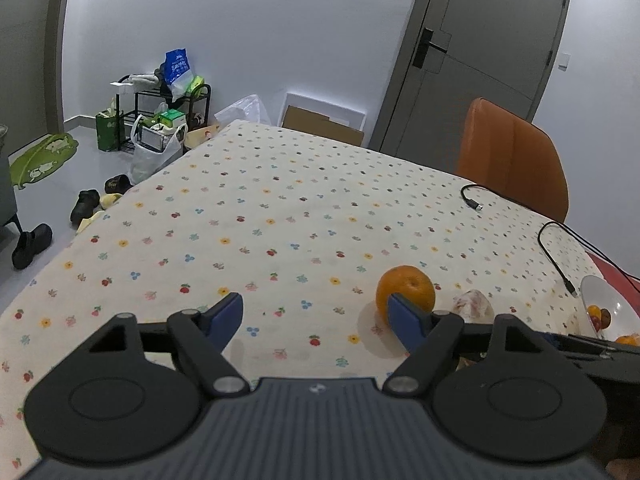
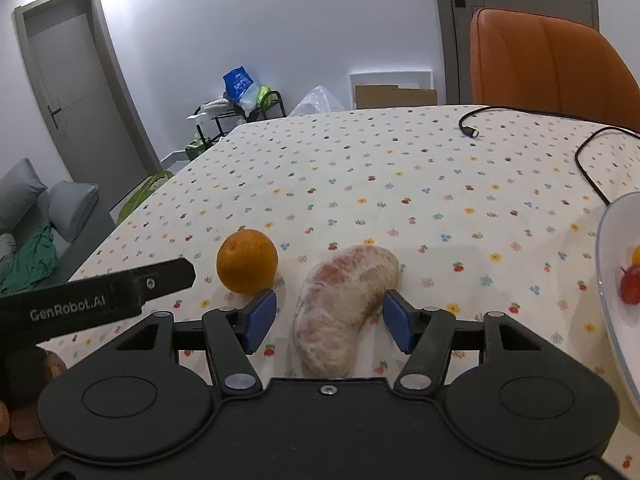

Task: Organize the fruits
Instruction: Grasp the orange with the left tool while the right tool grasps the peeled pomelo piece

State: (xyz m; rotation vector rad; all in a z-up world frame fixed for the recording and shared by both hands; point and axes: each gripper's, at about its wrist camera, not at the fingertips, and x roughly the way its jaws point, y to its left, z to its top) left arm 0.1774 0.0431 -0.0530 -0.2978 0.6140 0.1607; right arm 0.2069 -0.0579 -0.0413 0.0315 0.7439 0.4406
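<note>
Right wrist: fingers (image 2: 329,316) wide, straddling pomelo segment (image 2: 344,312) | left fingers (image 1: 316,320) wide, empty

White walls (image 1: 248,32) close the room, lit brightest at 11 o'clock in the right wrist view. A grey door (image 1: 472,52) with a black handle stands at 1 o'clock, an orange chair (image 1: 516,156) just below it against the desk (image 1: 280,216) with its flower-print cloth. At 10 o'clock a black rack (image 1: 168,112) holds bags on the grey floor (image 1: 60,200), shoes (image 1: 32,244) nearby. A grey sofa (image 2: 36,220) sits at 9 o'clock, below a 2nd door (image 2: 76,92).
</note>
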